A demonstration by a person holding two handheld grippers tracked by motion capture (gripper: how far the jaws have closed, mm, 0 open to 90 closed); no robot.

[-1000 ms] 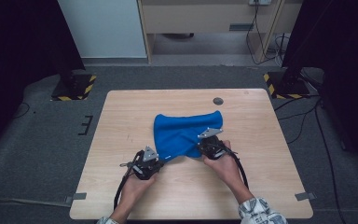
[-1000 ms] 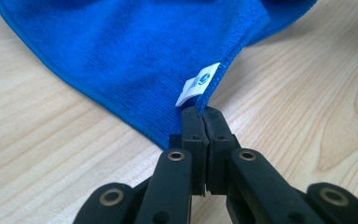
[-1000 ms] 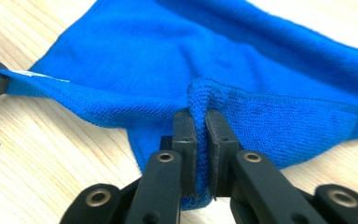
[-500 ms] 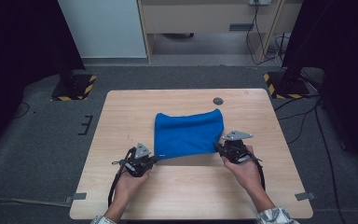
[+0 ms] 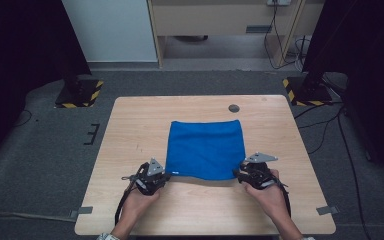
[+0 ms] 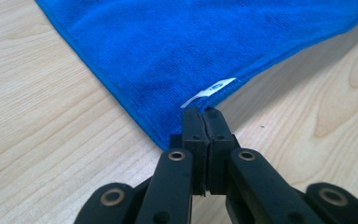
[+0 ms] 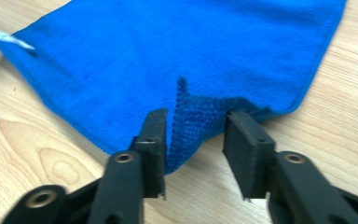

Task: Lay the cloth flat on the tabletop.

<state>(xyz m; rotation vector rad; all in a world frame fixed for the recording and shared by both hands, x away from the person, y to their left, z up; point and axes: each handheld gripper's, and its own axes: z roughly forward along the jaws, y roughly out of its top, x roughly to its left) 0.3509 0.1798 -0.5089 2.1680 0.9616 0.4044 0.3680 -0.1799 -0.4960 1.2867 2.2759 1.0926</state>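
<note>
so the blue cloth is lying flat on the wooden table, folded into a rough square, and i'll use it as my reference. my left gripper is at the cloth's near left corner, jaws pressed tight together right on the corner tip, next to the little white tag, so it's clamped on the cloth there. my right gripper is at the cloth's near right corner, and its jaws have just been opening: they stand apart now with a bunched fold of the cloth between them, one pad touching it, the other clear of it. beyond the cloth's far right corner there's a small dark round spot on the tabletop.
</note>
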